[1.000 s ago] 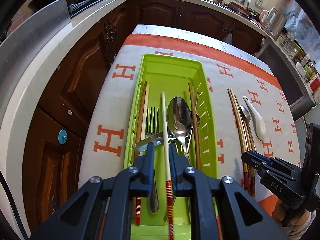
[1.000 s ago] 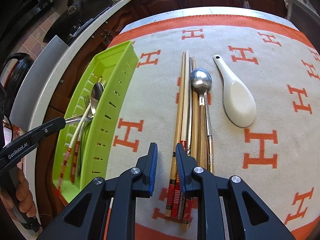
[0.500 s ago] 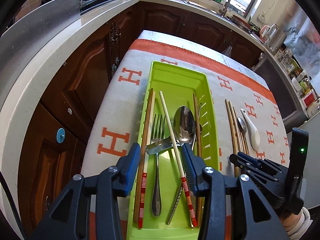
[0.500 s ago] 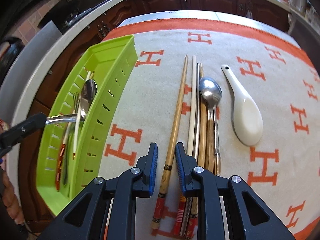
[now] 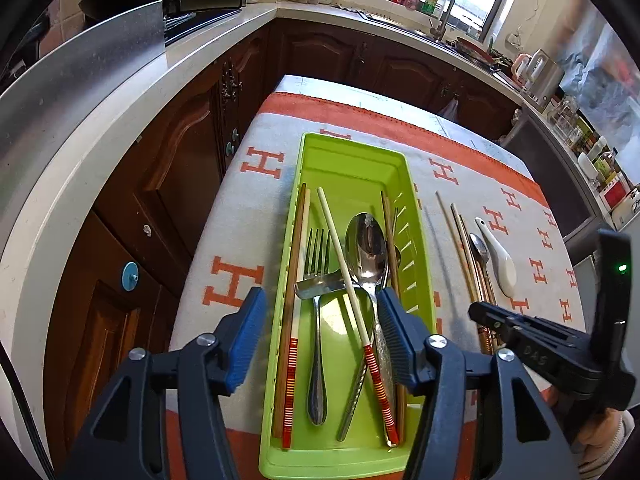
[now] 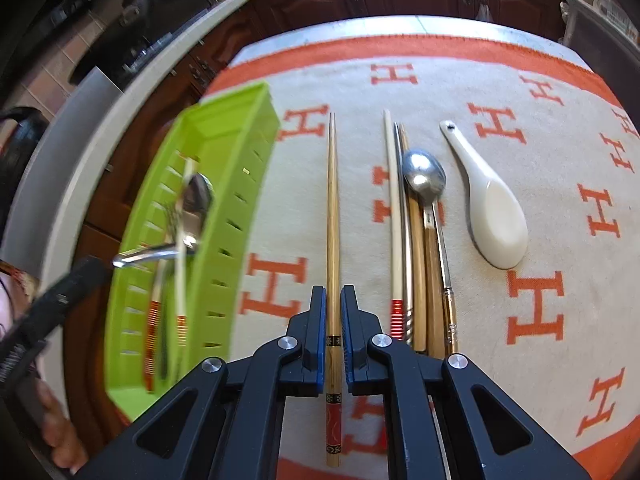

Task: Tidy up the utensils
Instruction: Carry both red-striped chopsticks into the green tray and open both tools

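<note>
A green utensil tray lies on the white and orange cloth; it also shows in the right wrist view. It holds chopsticks, a fork, a spoon and a white chopstick lying slanted. My left gripper is open and empty above the tray's near half. My right gripper is shut on a bamboo chopstick and holds it just above the cloth. To its right lie more chopsticks, a metal spoon and a white ceramic spoon.
The table stands beside dark wooden cabinets under a pale countertop. A sink with bottles is at the back. The right gripper's body shows at the right of the left wrist view.
My left gripper opened, let the white chopstick drop into the tray, and pulled back. My right gripper closed on one bamboo chopstick and drew it left, away from the bundle.
</note>
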The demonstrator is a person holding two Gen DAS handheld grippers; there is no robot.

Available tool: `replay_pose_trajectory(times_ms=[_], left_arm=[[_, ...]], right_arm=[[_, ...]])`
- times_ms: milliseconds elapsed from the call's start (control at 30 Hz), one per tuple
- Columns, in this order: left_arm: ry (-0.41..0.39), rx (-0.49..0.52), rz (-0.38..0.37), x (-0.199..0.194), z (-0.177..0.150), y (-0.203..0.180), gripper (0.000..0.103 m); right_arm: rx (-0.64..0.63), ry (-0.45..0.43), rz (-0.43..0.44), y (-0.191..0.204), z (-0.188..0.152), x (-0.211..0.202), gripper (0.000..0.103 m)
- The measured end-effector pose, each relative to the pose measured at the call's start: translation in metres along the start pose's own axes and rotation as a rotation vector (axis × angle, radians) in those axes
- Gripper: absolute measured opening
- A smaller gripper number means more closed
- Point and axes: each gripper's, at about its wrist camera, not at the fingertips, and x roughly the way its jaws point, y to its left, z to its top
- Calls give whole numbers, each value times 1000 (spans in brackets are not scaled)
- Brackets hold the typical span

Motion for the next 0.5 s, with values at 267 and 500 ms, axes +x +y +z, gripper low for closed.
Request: replay_pose_trajectory(times_ms=[267, 500], left_arm=[[-30, 22, 33, -10, -6, -3, 65], [-74, -24, 54, -20, -7, 6, 73]], right_arm=[[0, -92, 141, 27, 2, -51, 7], [-34, -73, 245, 69, 13, -67, 7]])
